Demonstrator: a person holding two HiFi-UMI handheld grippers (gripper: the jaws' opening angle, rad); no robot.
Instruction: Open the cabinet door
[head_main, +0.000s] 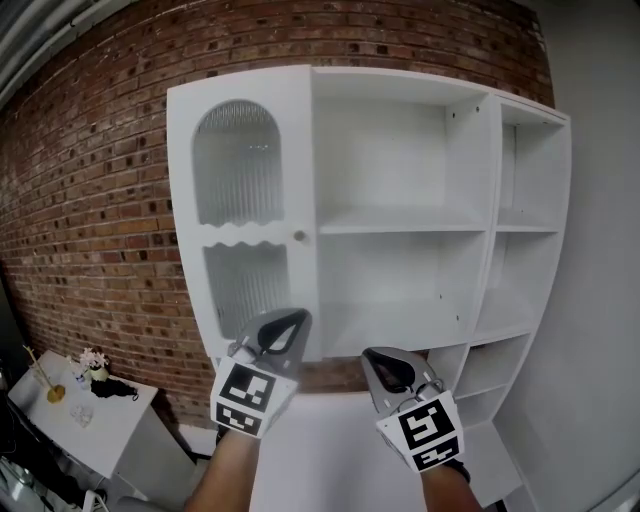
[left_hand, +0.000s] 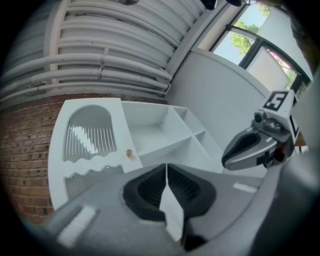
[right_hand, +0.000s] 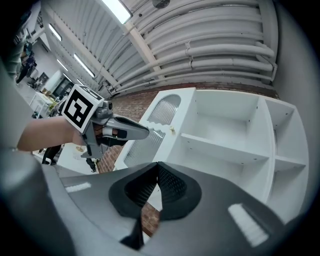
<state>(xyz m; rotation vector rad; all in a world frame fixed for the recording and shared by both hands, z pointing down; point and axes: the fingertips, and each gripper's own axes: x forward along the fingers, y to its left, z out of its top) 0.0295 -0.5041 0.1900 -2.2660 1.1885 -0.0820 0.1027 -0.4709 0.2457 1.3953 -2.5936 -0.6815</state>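
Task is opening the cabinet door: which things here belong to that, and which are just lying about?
Job: cabinet door, its knob, left gripper and right gripper, both shut and empty.
Lying about: side table, flowers and gold ornament on it, open shelves, brick wall.

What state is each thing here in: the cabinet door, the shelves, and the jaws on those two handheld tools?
cabinet door: shut, with nothing touching its knob.
shelves: open-fronted, nothing on them.
left gripper: jaws together, holding nothing.
right gripper: jaws together, holding nothing.
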